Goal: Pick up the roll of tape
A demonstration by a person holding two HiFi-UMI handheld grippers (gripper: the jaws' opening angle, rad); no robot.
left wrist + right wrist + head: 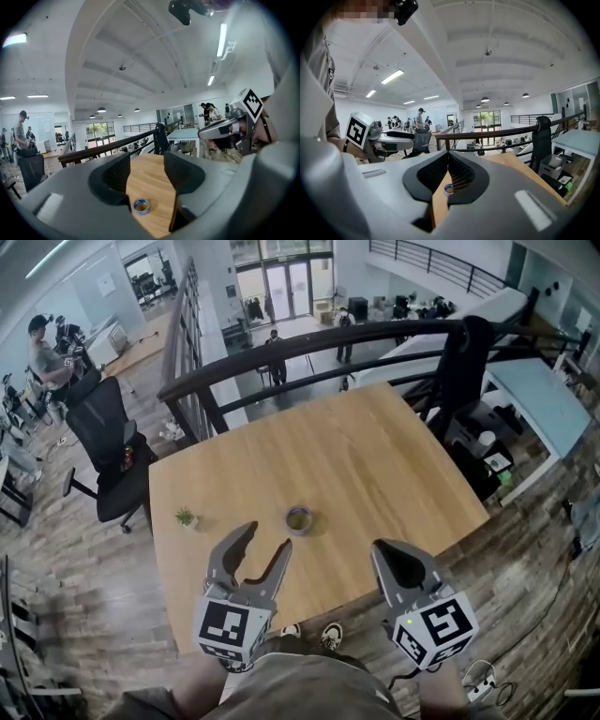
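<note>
Head view: the roll of tape lies flat on the wooden tabletop, toward its near edge, well apart from a small potted plant by the left edge. The left gripper hovers just short of the roll with its jaws spread; the right gripper hangs beside it, jaws pressed together on nothing. The near edge of the tabletop is hidden behind both grippers, and the person's hands are cut off at the bottom.

Left gripper view: the roll of tape sits low in the gap between the spread jaws of the left gripper, ahead of them and not yet between them. The left looks the better placed to take it. It would do well to drop low, straddle the ring or put one jaw in its hole, then close gently so the light roll does not skid. The roll's near rim meets the gripper body, so how far off it lies is hard to judge.

Right gripper view: the right gripper shows its jaw tips meeting — only a sliver of the roll of tape peeps through the slit below them.
</note>
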